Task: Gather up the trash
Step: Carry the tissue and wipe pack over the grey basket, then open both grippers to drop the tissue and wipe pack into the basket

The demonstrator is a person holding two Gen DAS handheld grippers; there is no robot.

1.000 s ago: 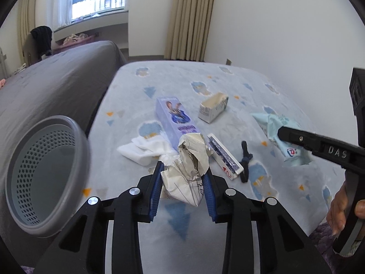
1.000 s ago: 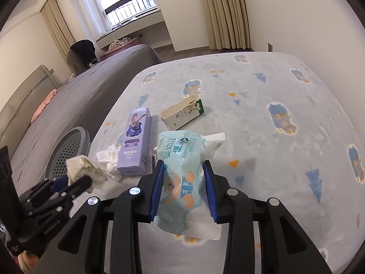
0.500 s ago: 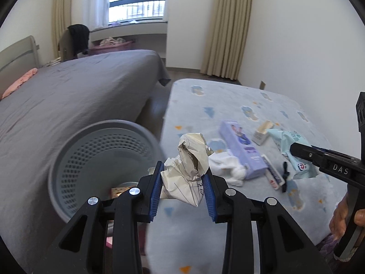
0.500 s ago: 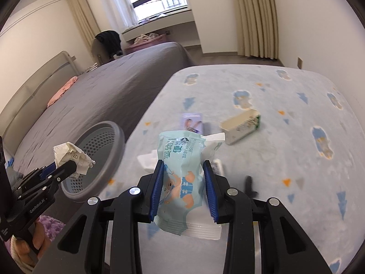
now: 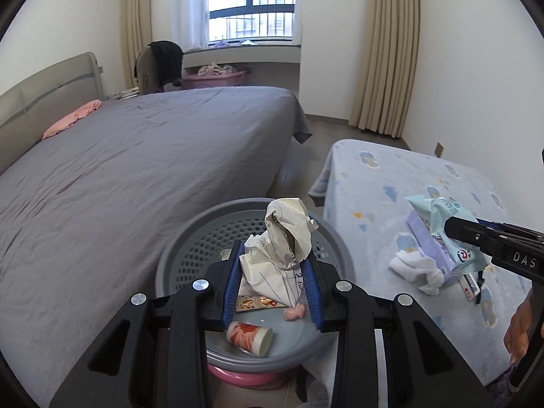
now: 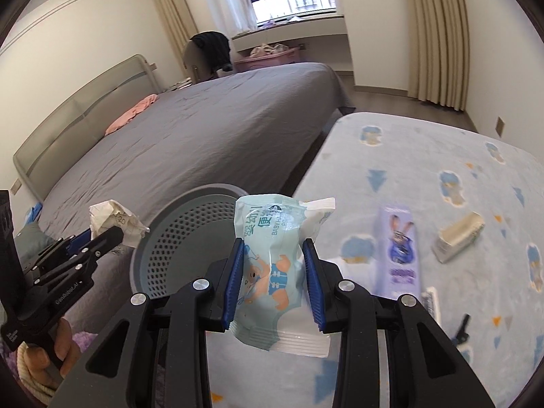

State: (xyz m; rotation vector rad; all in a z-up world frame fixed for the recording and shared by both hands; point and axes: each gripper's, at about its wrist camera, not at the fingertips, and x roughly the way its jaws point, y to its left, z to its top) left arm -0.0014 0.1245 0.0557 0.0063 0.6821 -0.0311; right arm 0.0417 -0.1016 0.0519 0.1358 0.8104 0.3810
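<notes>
Both hands have swung away from the blue patterned blanket point(image 6: 425, 156) toward the grey perforated bin point(image 5: 190, 238) standing between it and the grey bed point(image 5: 136, 156); a second ago the bin sat off at the edge of both views, and now it fills the middle. The left gripper point(image 5: 273, 278) is clenched on a crumpled paper wad point(image 5: 284, 241) and hangs right over the bin's mouth, so that piece looks ready to drop. The right gripper point(image 6: 273, 278) is clamped on a pale blue wipes packet point(image 6: 275, 258) and sits beside the bin's rim, not yet clearly over it; I'd guess it needs a little more travel. Only the left wrist view looks down into the bin, where a red-and-white paper cup point(image 5: 250, 336), a flat wrapper and a small pink scrap already lie. Only the right wrist view shows what is left on the blanket: a purple rabbit box point(image 6: 399, 255), a small open carton point(image 6: 459, 236) and a little black object point(image 6: 461, 328). A white tissue clump point(image 5: 418, 268) shows in the left view beside the box.
</notes>
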